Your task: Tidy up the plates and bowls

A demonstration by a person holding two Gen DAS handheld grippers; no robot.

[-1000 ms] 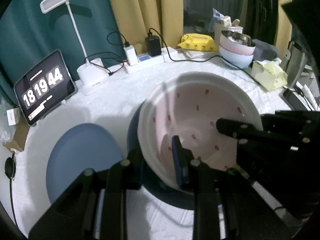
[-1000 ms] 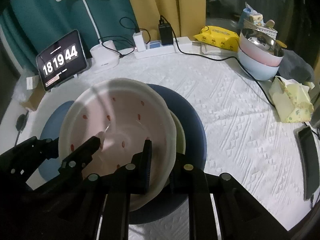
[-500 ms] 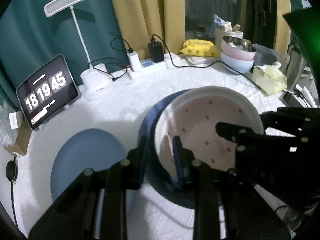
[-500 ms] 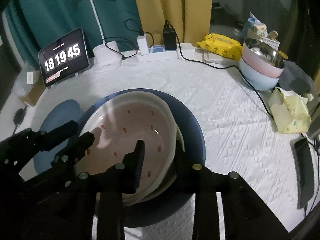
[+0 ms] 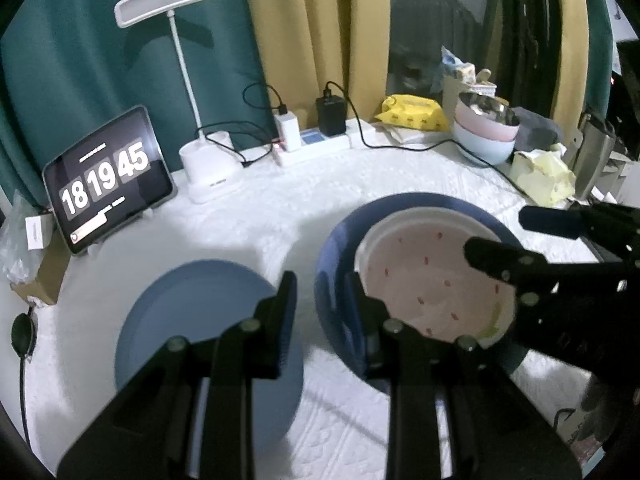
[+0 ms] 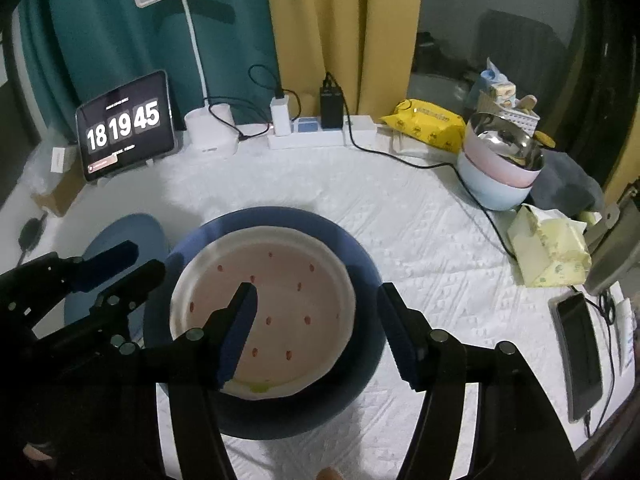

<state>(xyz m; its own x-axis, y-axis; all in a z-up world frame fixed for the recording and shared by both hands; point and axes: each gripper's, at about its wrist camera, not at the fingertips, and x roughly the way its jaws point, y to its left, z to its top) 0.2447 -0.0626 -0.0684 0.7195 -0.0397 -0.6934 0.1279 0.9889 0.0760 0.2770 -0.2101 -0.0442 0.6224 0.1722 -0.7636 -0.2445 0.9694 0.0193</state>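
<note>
right jaws wide over pink plate (image 6: 276, 300)

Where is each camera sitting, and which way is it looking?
Left wrist view: sits on the left gripper, looking down past its fingers at the light blue plate and dark blue plate; the right gripper pokes in.
Right wrist view: sits on the right gripper, jaws just opened, looking down at the spotted plate; the left gripper shows.
Both share the plates, the clock tablet and the stacked bowls.
</note>
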